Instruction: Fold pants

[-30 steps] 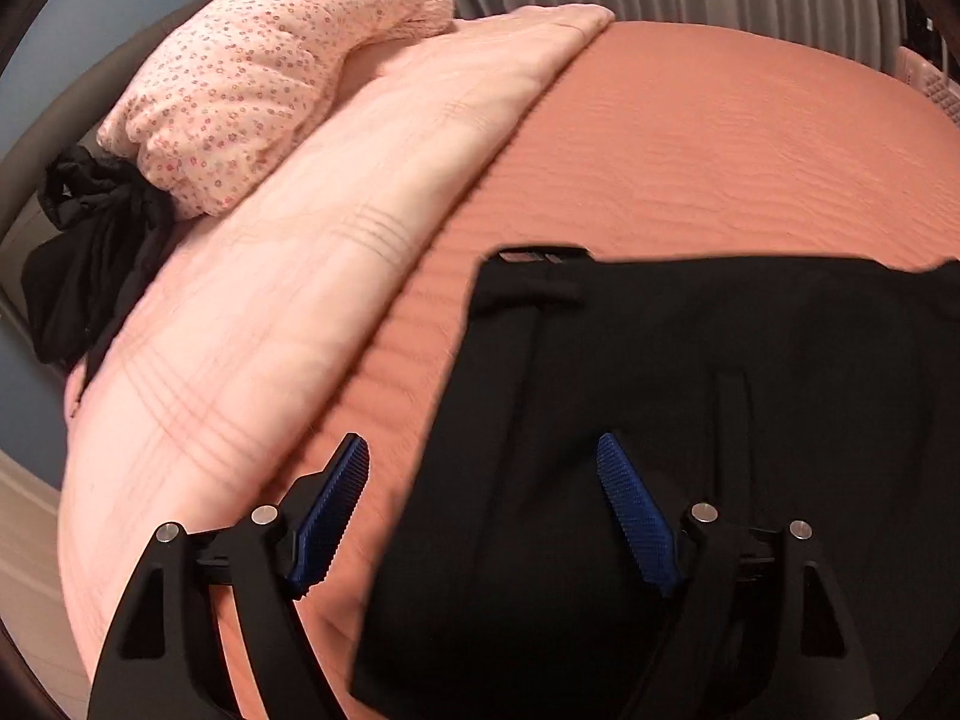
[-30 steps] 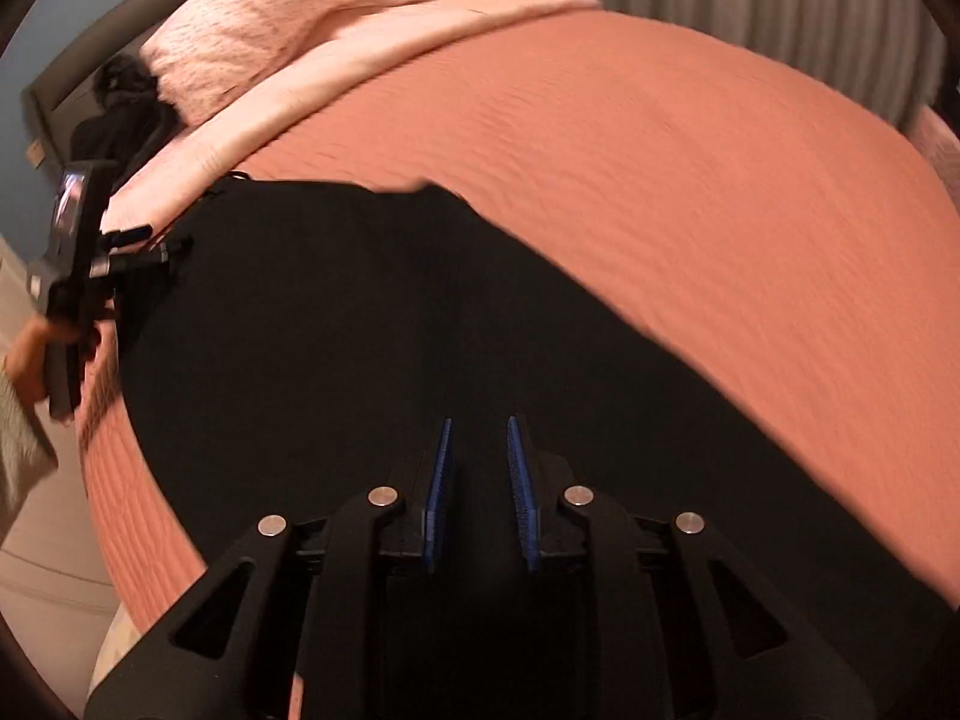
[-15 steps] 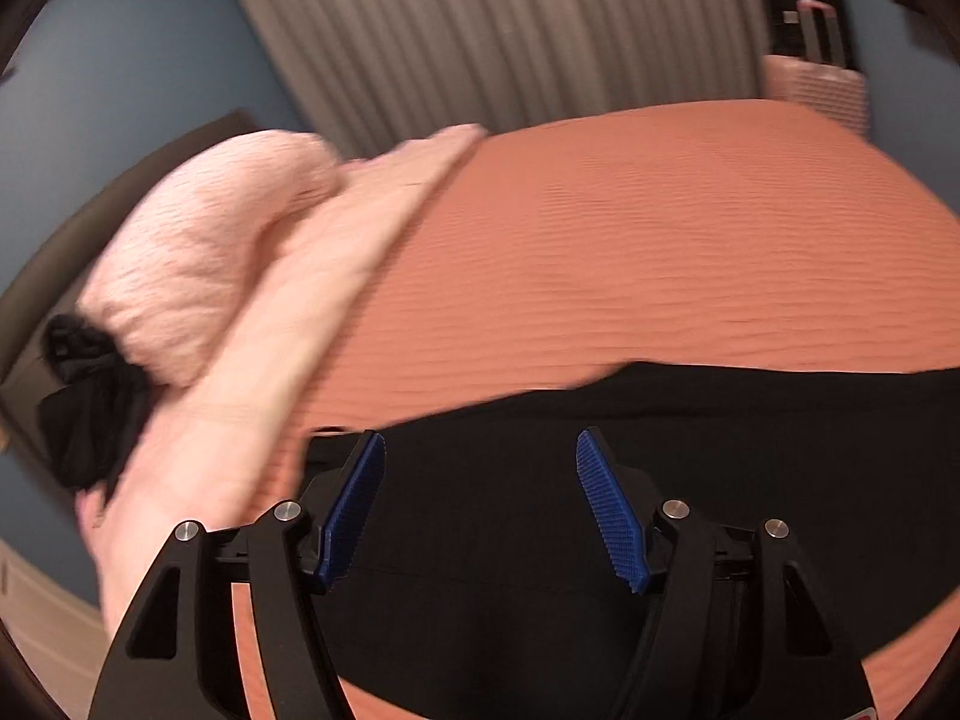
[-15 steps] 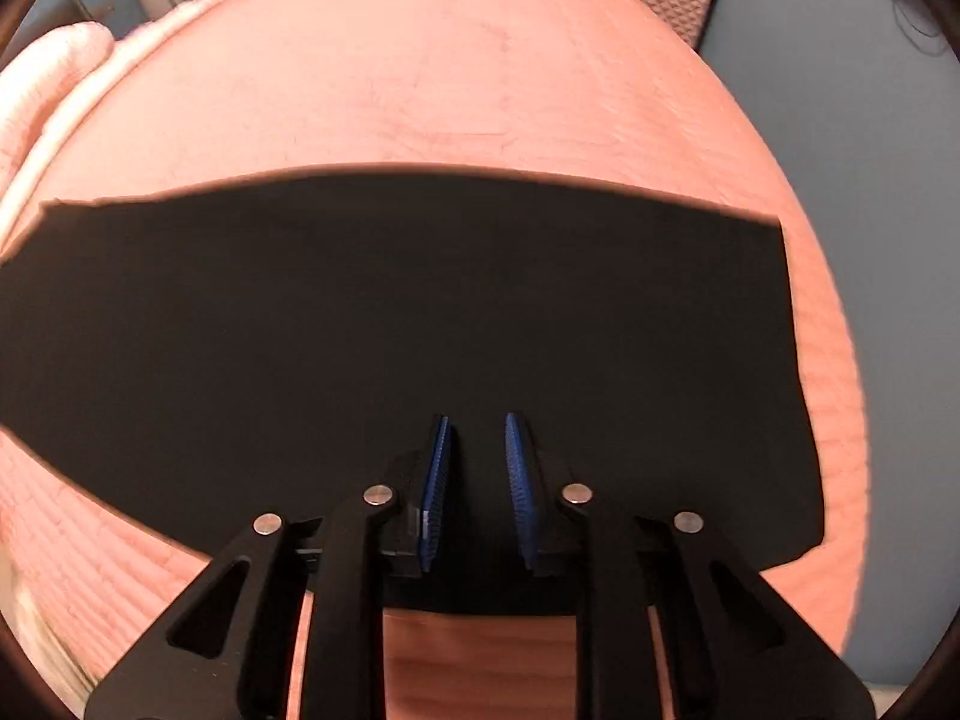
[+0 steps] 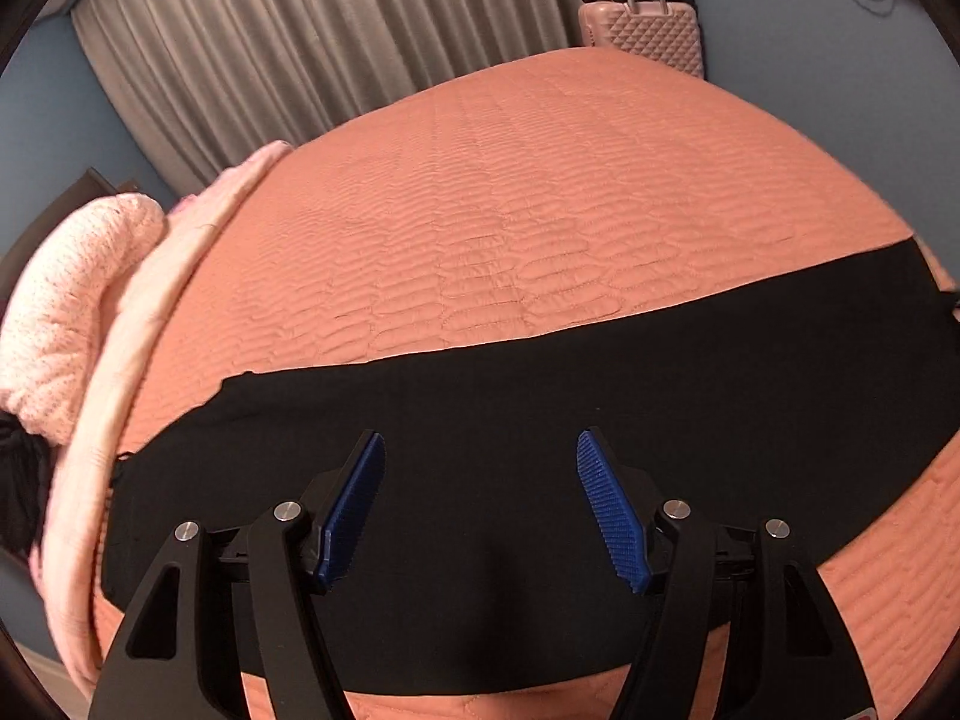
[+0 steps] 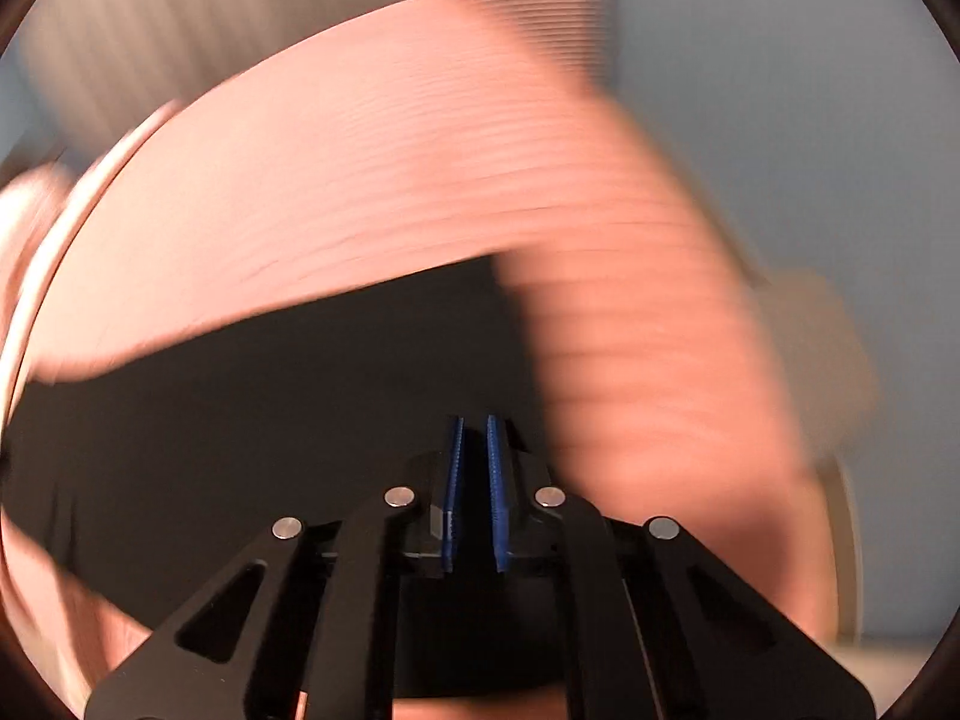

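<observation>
Two grippers over one garment, and we see a risk at each end, left to right: far left the pillow (image 5: pixel 72 312) and folded blanket (image 5: pixel 150 324) sit close to the pants' (image 5: pixel 540 420) left end, so a fold swung that way could drag cloth onto them. The pants lie flat as a long black band across the near edge of the bedspread (image 5: pixel 540 210). Our left gripper (image 5: pixel 480 504) hangs above the band with fingers spread wide and nothing between them; if it drops there it pinches mid-panel instead of an edge and we get a bunch, not a crease. Our right gripper (image 6: pixel 474 492) is over the right end of the pants, gap narrow and closing. The right view is motion-blurred, so we cannot tell whether any fabric sits between the pads. If they shut on air the lift fails; if they catch only one layer the leg splits open. The suitcase (image 5: pixel 642 30) at the far side is no concern
</observation>
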The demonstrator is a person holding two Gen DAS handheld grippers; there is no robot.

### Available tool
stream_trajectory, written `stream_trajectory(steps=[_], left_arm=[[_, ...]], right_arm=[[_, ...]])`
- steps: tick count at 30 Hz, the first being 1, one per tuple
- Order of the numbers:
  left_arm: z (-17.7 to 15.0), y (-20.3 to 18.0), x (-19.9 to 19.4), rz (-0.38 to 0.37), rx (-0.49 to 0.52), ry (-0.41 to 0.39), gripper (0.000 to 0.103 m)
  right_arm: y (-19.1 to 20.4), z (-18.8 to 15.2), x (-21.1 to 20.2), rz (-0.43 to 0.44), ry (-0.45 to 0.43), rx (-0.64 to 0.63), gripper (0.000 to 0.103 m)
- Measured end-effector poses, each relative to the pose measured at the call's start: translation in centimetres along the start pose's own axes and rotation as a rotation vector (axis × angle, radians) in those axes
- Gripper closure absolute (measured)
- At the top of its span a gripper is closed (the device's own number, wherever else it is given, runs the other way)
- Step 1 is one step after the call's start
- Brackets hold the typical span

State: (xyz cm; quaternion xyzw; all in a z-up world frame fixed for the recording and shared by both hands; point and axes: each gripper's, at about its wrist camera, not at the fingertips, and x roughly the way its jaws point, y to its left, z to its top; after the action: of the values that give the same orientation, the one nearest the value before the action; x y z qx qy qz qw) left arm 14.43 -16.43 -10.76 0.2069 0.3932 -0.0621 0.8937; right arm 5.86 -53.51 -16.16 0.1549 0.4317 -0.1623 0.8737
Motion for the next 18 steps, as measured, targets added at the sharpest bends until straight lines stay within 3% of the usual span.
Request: stream_trajectory(steps=[2, 3, 5, 6, 8, 9, 10, 12, 14, 18], left_arm=[[-0.1, -1.4, 0.9, 0.022, 0.006, 0.016, 0.038], [-0.1, -2.1, 1.4, 0.019, 0.004, 0.034, 0.038], [0.0, -3.3, 1.8, 0.019, 0.007, 0.047, 0.038], [0.1, -3.7, 1.8, 0.02, 0.017, 0.044, 0.038], [0.3, -4.6, 1.3, 0.017, 0.053, 0.033, 0.038], [0.2, -4.8, 1.2, 0.018, 0.065, 0.025, 0.037], [0.2, -5.0, 1.0, 0.02, 0.074, 0.02, 0.036], [0.0, -5.8, 0.7, -0.025, 0.094, 0.016, 0.033], [-0.2, -6.4, 0.4, -0.046, 0.092, 0.02, 0.033], [-0.9, -7.8, -0.2, -0.054, 0.113, 0.021, 0.033]], right_arm=[[2.2, -1.1, -1.3, 0.1, -0.011, -0.071, 0.09], [3.8, -2.4, -0.8, 0.123, 0.035, -0.163, 0.09], [4.7, -5.0, 1.0, 0.073, 0.107, -0.293, 0.095], [3.5, -5.7, 0.8, 0.085, 0.069, -0.261, 0.095], [0.5, -5.7, -0.5, 0.125, 0.062, -0.041, 0.097], [0.2, -5.7, -1.2, 0.088, 0.057, 0.001, 0.09], [0.4, -6.2, -2.2, 0.059, 0.056, 0.009, 0.09], [1.9, -7.2, -3.5, 0.088, 0.063, -0.013, 0.09], [-2.7, -7.8, -4.9, 0.149, 0.073, 0.035, 0.09], [-4.5, -7.3, -2.4, 0.254, 0.085, 0.163, 0.09]])
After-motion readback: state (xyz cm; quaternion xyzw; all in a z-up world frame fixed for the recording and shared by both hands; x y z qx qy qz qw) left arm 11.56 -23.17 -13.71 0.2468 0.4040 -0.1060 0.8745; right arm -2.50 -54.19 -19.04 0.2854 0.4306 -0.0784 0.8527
